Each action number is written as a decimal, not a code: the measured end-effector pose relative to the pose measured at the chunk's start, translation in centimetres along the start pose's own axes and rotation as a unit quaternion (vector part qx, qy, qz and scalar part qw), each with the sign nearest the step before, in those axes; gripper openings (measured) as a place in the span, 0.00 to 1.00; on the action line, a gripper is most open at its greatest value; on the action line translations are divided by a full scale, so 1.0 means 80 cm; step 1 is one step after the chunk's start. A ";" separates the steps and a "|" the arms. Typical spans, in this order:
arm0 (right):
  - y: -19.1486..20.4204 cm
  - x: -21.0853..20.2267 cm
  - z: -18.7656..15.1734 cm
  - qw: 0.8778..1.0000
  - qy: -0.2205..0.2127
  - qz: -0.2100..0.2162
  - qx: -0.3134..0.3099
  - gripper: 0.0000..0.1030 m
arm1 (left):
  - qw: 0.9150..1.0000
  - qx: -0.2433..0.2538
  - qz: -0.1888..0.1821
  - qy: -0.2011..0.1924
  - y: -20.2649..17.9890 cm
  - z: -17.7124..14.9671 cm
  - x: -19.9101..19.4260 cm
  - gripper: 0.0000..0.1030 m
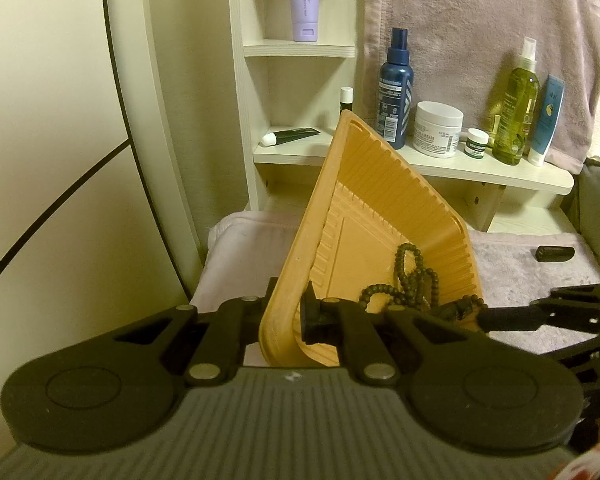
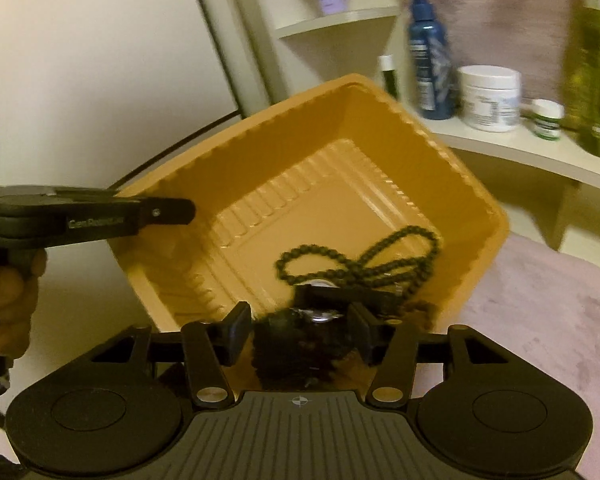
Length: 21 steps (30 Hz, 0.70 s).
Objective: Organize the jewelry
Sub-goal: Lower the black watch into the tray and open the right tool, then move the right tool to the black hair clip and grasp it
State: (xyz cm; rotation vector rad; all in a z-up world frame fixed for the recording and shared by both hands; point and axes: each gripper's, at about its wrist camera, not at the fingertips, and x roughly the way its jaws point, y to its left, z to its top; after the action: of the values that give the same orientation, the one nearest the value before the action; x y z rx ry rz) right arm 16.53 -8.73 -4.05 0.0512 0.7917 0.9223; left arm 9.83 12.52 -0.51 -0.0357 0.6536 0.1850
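1. The left tool [image 1: 286, 316] is clamped narrow on the near wall of the orange tray [image 1: 364, 216], one finger outside and one inside, holding the tray tipped up on edge above the towel-covered bench [image 1: 512, 276].
2. The right tool [image 2: 298, 326] sits at the tray's low corner with its fingers spread fairly wide; a dark tassel [image 2: 292, 348] lies between them, but whether the pads actually touch it I cannot tell.
3. The beaded necklace [image 2: 364, 260] lies in loops inside the tray, just ahead of the right tool, with its tassel end nearest and its loops trailing away to the right.
4. Judged from this, the right tool is the nearer one to the beads; the left only steadies the tray.
5. Farther off, a small dark tube [image 1: 554, 253] lies on the bench.
6. At the back, a shelf [image 1: 480, 168] carries bottles and jars.
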 end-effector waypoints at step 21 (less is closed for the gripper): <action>-0.116 -0.082 -0.017 0.973 -0.045 -0.208 0.091 0.53 | 1.000 0.001 0.001 -0.001 -0.001 -0.001 0.000 0.07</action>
State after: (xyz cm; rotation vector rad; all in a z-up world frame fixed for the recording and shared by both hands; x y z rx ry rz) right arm 19.86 -19.66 -4.54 0.0830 0.7632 0.4467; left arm 9.79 12.41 -0.56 -0.0332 0.6525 0.1854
